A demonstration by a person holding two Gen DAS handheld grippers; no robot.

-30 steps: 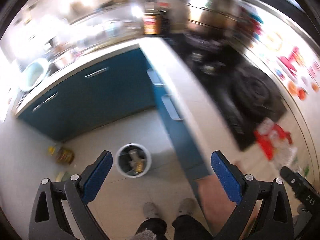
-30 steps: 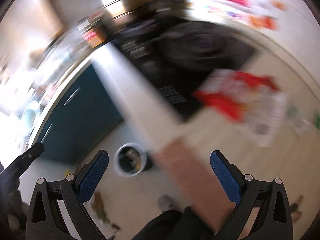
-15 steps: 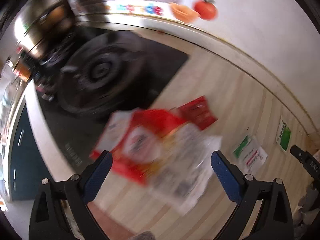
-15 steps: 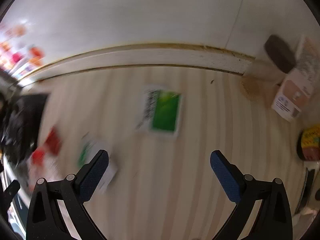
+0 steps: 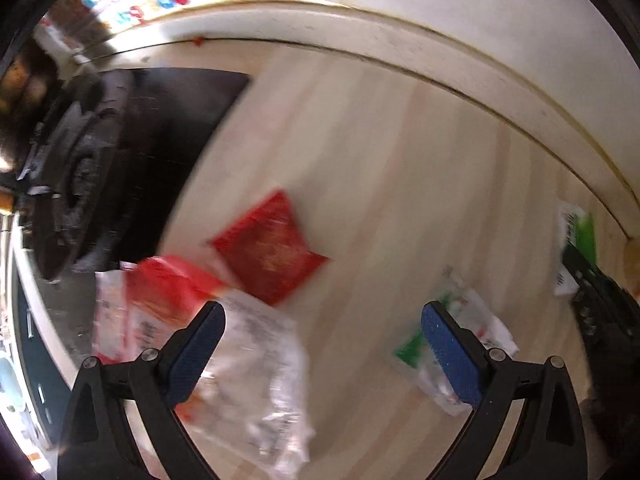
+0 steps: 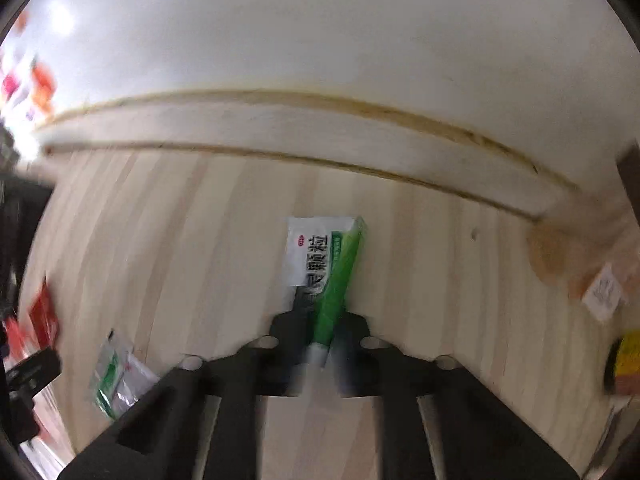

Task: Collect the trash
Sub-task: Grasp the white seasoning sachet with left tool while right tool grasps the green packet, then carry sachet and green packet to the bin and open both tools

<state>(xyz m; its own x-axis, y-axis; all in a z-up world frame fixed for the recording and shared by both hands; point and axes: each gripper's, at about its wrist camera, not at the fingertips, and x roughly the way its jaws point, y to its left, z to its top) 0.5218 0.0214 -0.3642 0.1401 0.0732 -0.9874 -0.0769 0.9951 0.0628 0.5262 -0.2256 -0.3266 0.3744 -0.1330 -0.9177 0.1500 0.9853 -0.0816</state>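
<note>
The right tongs (image 6: 320, 344) have just closed and now clench the near edge of a flat green-and-white paper sachet (image 6: 324, 264), which sticks out ahead of them over the pale wooden worktop (image 6: 200, 240). The left tongs (image 5: 320, 348) stand released above the worktop, with a red square foil packet (image 5: 272, 248) just ahead and a crumpled clear plastic wrapper (image 5: 260, 364) under the left finger.

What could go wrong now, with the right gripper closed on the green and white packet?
The right gripper has just closed on only the near end of the green and white packet, so it may slip or bend when lifted. The left gripper hangs open between wrappers and may miss the red packet.
</note>
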